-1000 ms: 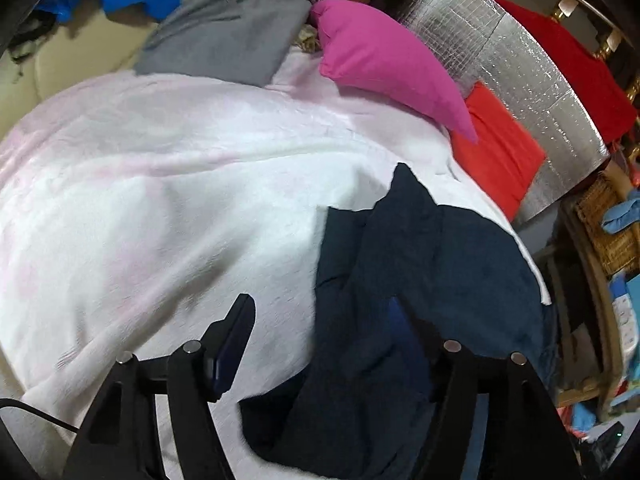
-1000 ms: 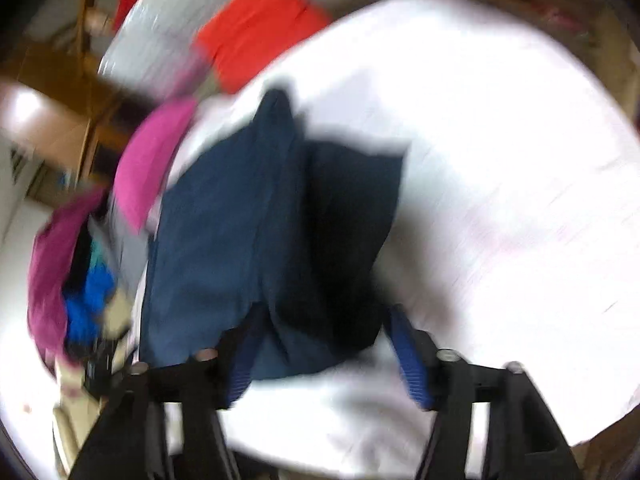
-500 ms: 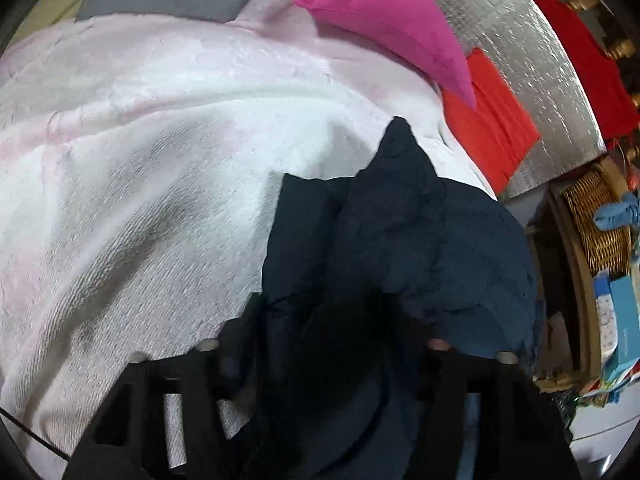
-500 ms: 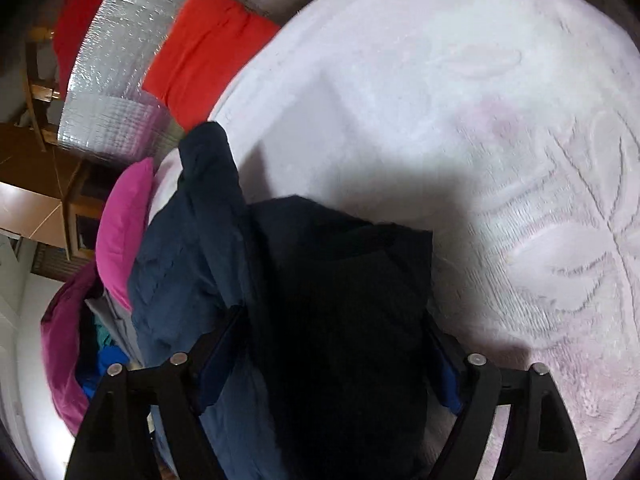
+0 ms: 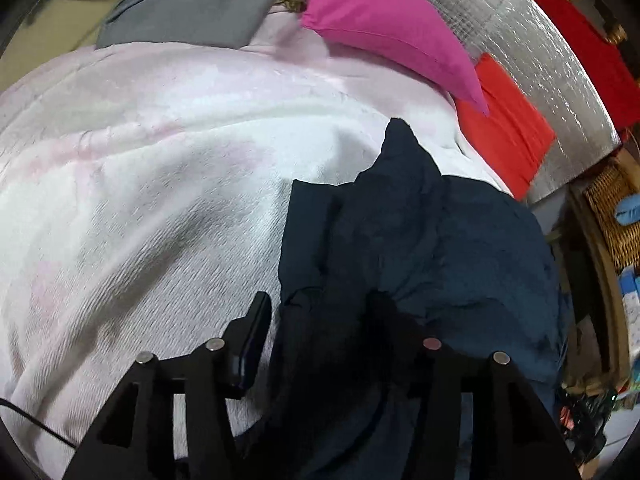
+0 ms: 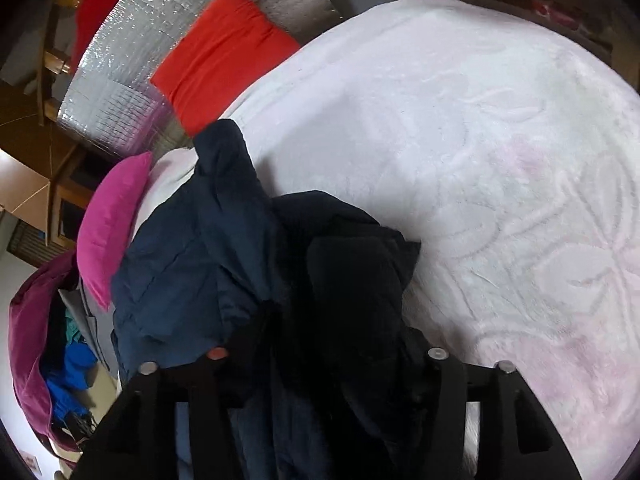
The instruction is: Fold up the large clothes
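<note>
A dark navy garment [image 5: 432, 240] lies crumpled on a white-pink blanket [image 5: 160, 184]. In the left wrist view my left gripper [image 5: 320, 328] stands open, its left finger [image 5: 250, 340] bare on the blanket and its right finger buried under navy cloth that bunches between the jaws. In the right wrist view the same garment [image 6: 224, 248] fills the lower middle. My right gripper [image 6: 328, 344] has both fingertips hidden in the dark folds, so I cannot tell whether it grips.
A magenta pillow [image 5: 384, 28], a red cushion [image 5: 504, 120] and a silver foil panel [image 5: 532, 52] lie beyond the garment. A grey garment [image 5: 192, 4] sits at the far end. A wicker basket [image 5: 616, 216] stands to the right. White blanket [image 6: 500, 160] spreads right of the right gripper.
Both grippers moved in onto the navy garment, which now bunches up between the jaws. The left finger of the left gripper shows bare again beside the cloth.
</note>
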Motion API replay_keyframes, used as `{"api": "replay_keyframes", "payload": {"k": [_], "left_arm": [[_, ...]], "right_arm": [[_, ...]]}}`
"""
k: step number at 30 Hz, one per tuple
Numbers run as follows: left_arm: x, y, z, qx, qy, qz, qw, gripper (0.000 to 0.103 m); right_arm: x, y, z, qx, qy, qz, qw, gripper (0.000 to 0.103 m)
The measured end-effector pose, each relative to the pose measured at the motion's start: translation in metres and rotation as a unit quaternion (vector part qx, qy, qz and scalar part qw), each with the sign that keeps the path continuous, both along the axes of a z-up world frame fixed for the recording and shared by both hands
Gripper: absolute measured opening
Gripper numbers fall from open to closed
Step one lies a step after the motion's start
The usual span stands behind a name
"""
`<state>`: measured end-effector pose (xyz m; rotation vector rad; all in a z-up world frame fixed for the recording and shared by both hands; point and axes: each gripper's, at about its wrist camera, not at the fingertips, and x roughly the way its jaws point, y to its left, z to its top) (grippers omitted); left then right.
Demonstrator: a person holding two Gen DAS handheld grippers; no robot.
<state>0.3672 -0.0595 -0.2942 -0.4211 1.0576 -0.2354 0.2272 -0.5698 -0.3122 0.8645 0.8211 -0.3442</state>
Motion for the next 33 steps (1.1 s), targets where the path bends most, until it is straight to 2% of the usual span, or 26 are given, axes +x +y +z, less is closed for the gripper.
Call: {"api": "replay_keyframes", "payload": {"k": [2,4,5,8,9,10,12,16,19,21,23,27,30,33], "left_arm": [[-0.01,-0.001,0.011,0.018,-0.015,0.002,0.9997,0.058],[-0.024,-0.008,0.025,0.057,-0.045,0.004,0.9973,0.067],[-0.031,-0.01,0.031,0.071,-0.06,0.004,0.9956,0.068],[-0.056,-0.029,0.05,0.12,-0.13,-0.013,0.9842,0.073],[-0.064,-0.035,0.053,0.134,-0.147,-0.02,0.9799,0.076],[-0.071,-0.042,0.056,0.148,-0.163,-0.028,0.975,0.077],[-0.08,-0.055,0.057,0.173,-0.187,-0.044,0.966,0.077],[-0.094,-0.073,0.054,0.201,-0.205,-0.07,0.9553,0.077],[-0.094,-0.083,0.048,0.211,-0.205,-0.088,0.9517,0.077],[-0.094,-0.082,0.045,0.217,-0.201,-0.095,0.9507,0.077],[-0.095,-0.082,0.043,0.22,-0.196,-0.098,0.9505,0.077],[-0.095,-0.087,0.039,0.231,-0.197,-0.101,0.9475,0.077],[-0.092,-0.09,0.037,0.241,-0.197,-0.1,0.9451,0.077],[-0.089,-0.093,0.035,0.247,-0.196,-0.102,0.9436,0.077]], "right_arm": [[-0.006,0.005,0.011,-0.025,0.003,-0.006,1.0,0.066],[-0.016,0.011,0.026,-0.064,-0.003,-0.015,0.998,0.066],[-0.022,0.015,0.035,-0.088,-0.01,-0.019,0.996,0.066],[-0.049,0.034,0.061,-0.148,-0.051,-0.008,0.988,0.066],[-0.053,0.039,0.066,-0.159,-0.059,0.001,0.986,0.062],[-0.056,0.051,0.073,-0.176,-0.075,0.016,0.981,0.05],[-0.054,0.071,0.078,-0.193,-0.083,0.042,0.977,0.038],[-0.047,0.083,0.061,-0.176,-0.054,0.081,0.98,0.038],[-0.053,0.065,0.031,-0.134,0.005,0.088,0.987,0.035],[-0.057,0.059,0.024,-0.109,0.014,0.082,0.991,0.032],[-0.055,0.058,0.031,-0.112,0.005,0.078,0.991,0.032],[-0.043,0.057,0.059,-0.133,-0.059,0.077,0.986,0.032],[-0.018,0.052,0.063,-0.147,-0.06,0.08,0.984,0.032],[0.008,0.036,0.049,-0.112,-0.046,0.067,0.99,0.033]]}}
